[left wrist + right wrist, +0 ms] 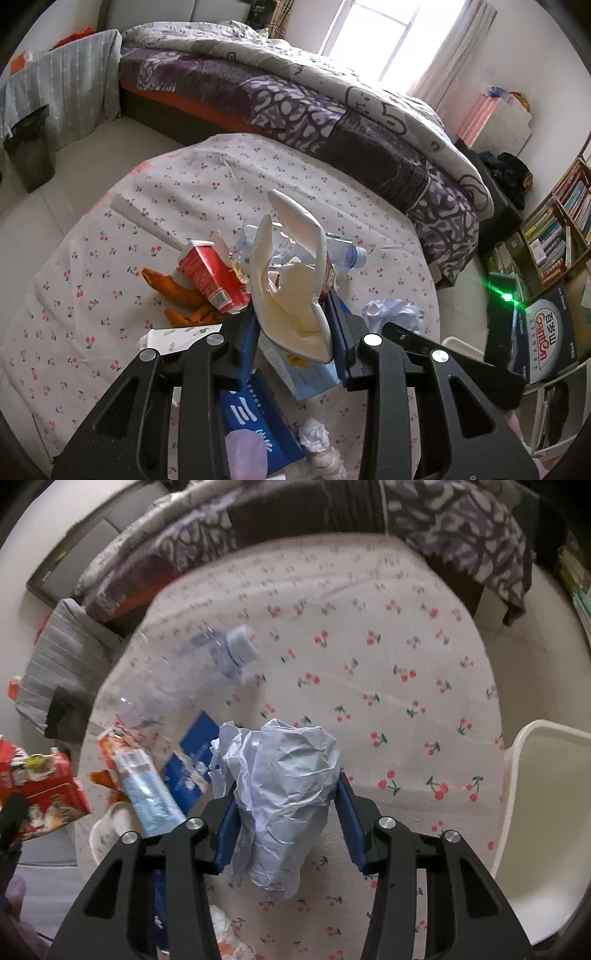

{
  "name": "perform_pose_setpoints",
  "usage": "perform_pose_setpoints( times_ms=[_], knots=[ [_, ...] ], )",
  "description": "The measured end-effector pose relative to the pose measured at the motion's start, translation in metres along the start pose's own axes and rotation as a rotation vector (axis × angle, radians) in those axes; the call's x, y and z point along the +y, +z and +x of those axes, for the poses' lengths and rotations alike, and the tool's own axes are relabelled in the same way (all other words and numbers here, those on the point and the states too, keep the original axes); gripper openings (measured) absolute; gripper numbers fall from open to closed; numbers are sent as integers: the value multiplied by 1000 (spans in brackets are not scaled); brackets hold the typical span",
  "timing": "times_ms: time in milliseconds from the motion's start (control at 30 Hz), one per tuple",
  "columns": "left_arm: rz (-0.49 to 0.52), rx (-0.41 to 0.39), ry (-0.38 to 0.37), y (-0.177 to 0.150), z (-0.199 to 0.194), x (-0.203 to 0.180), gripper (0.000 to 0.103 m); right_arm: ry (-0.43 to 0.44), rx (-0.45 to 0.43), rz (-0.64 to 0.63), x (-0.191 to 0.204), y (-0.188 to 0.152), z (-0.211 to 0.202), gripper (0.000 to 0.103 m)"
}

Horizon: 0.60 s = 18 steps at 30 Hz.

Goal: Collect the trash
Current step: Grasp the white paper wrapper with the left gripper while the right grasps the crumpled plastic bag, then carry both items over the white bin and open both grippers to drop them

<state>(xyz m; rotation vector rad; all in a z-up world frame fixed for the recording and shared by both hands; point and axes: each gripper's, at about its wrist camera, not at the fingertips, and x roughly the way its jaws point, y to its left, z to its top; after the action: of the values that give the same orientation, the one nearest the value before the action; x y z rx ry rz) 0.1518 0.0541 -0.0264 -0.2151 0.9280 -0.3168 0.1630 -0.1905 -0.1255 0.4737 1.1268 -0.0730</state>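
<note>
My left gripper is shut on a crushed white paper cup and holds it above the cherry-print tablecloth. My right gripper is shut on a crumpled pale blue paper ball, lifted over the cloth. On the table lie a red carton, orange peel, a clear plastic bottle, a blue packet and a small white paper wad. The bottle, red carton and a light blue wrapper also show in the right wrist view.
A white bin stands by the table's right edge. A dark bin stands on the floor at far left. A bed with a purple quilt lies behind the table. A bookshelf is at the right.
</note>
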Motion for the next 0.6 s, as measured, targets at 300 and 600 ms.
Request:
perform_pose_setpoints(
  times_ms=[300, 600],
  knots=[
    [14, -34, -16, -2, -3, -18, 33, -24, -192, -67, 1, 1, -57, 47],
    [53, -42, -42, -11, -1, -43, 33, -88, -328, -80, -25, -1, -100, 48]
  ],
)
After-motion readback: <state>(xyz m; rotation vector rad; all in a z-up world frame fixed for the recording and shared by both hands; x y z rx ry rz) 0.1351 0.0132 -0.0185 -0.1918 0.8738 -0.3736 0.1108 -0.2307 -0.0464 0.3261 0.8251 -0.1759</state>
